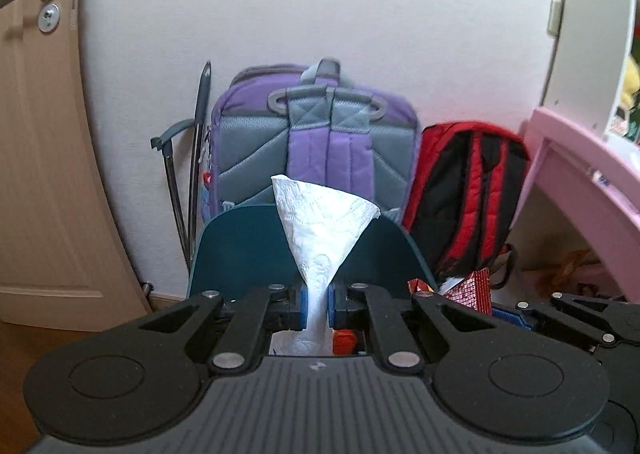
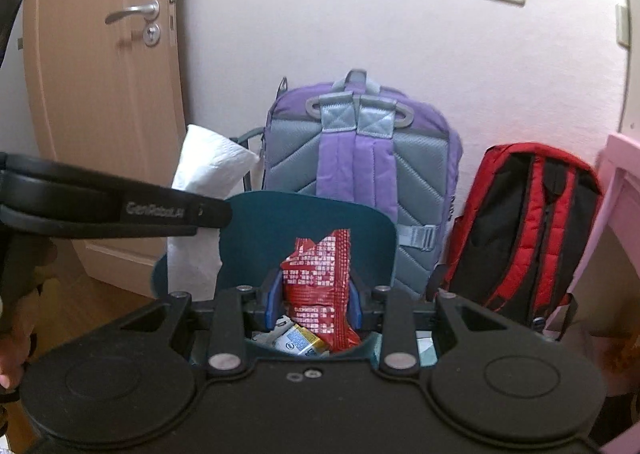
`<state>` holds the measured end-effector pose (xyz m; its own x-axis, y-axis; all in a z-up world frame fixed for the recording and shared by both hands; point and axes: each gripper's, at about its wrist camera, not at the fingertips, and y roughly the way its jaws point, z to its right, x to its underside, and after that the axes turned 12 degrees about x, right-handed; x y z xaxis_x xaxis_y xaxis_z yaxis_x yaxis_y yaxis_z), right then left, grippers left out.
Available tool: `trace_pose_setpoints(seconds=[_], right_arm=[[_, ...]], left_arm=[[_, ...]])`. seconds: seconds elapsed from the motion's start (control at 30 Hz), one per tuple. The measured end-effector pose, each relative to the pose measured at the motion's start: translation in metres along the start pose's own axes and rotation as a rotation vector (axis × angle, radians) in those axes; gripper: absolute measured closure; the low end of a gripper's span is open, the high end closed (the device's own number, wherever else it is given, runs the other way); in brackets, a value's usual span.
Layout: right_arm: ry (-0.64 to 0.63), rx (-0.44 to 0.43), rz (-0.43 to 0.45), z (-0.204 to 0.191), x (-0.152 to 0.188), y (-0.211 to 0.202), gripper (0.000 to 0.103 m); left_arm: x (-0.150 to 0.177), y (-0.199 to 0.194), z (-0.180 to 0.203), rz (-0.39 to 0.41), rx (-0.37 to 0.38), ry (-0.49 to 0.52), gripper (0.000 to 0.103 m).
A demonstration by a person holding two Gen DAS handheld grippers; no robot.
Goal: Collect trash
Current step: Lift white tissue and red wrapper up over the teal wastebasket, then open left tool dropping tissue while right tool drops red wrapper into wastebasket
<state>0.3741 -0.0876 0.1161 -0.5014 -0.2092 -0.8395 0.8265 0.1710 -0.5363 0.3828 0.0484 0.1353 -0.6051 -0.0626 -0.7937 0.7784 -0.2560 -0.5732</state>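
White paper napkin: a crumpled, embossed white paper napkin (image 1: 320, 230) fans upward into a wide cone, pinched narrow at its lower end.
Left tongs: the left gripper (image 1: 318, 304) is clamped tight on the napkin, blue pads pressing its neck.
Red wrapper: a crinkled red foil snack wrapper (image 2: 320, 286) with white print stands upright, torn along its top edge.
Right tongs: the right gripper (image 2: 316, 304) holds the wrapper between its blue pads, jaws at a middling width.
Bin: a dark teal plastic bin (image 2: 312, 213) sits just beyond both grippers; inside lies a gold and white packet (image 2: 298, 340).
Only the left wrist view shows: a pink desk edge (image 1: 580, 157) at right.
Only the right wrist view shows: the left gripper from the side, and the bin's contents.
Behind: a purple and grey backpack (image 1: 312, 133) and a red and black backpack (image 1: 468, 189) lean on the white wall.
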Motion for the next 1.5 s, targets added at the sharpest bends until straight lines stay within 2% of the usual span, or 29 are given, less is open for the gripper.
trace_pose_setpoints(seconds=[0.43, 0.7, 0.83, 0.87, 0.93, 1.0, 1.07, 1.27, 1.5], right_arm=[[-0.083, -0.024, -0.15, -0.015, 0.001, 0.082, 0.07], [-0.093, -0.024, -0.192, -0.014, 0.006, 0.101, 0.068], [-0.115, -0.029, -0.193, -0.015, 0.006, 0.099, 0.068], [-0.116, -0.028, -0.19, -0.015, 0.005, 0.1, 0.068], [-0.116, -0.03, -0.189, -0.014, 0.003, 0.098, 0.067], [-0.115, -0.028, -0.184, -0.014, 0.001, 0.094, 0.066], [-0.115, -0.025, -0.176, -0.013, -0.001, 0.087, 0.065], [-0.115, -0.021, -0.147, -0.01, -0.006, 0.054, 0.065], [-0.103, -0.032, -0.11, -0.006, -0.005, 0.001, 0.064]], left_arm=[[0.01, 0.092, -0.034, -0.185, -0.01, -0.013, 0.094], [0.016, 0.118, -0.04, -0.265, -0.009, -0.026, 0.093], [0.016, 0.12, -0.041, -0.273, -0.013, -0.026, 0.092], [0.016, 0.119, -0.042, -0.274, -0.013, -0.032, 0.089], [0.015, 0.116, -0.043, -0.271, -0.017, -0.044, 0.077], [0.014, 0.109, -0.043, -0.256, -0.021, -0.05, 0.049], [0.012, 0.102, -0.041, -0.234, -0.03, -0.049, 0.04], [0.009, 0.071, -0.032, -0.209, -0.021, -0.049, 0.039], [0.012, 0.018, -0.009, -0.175, -0.002, -0.028, 0.037]])
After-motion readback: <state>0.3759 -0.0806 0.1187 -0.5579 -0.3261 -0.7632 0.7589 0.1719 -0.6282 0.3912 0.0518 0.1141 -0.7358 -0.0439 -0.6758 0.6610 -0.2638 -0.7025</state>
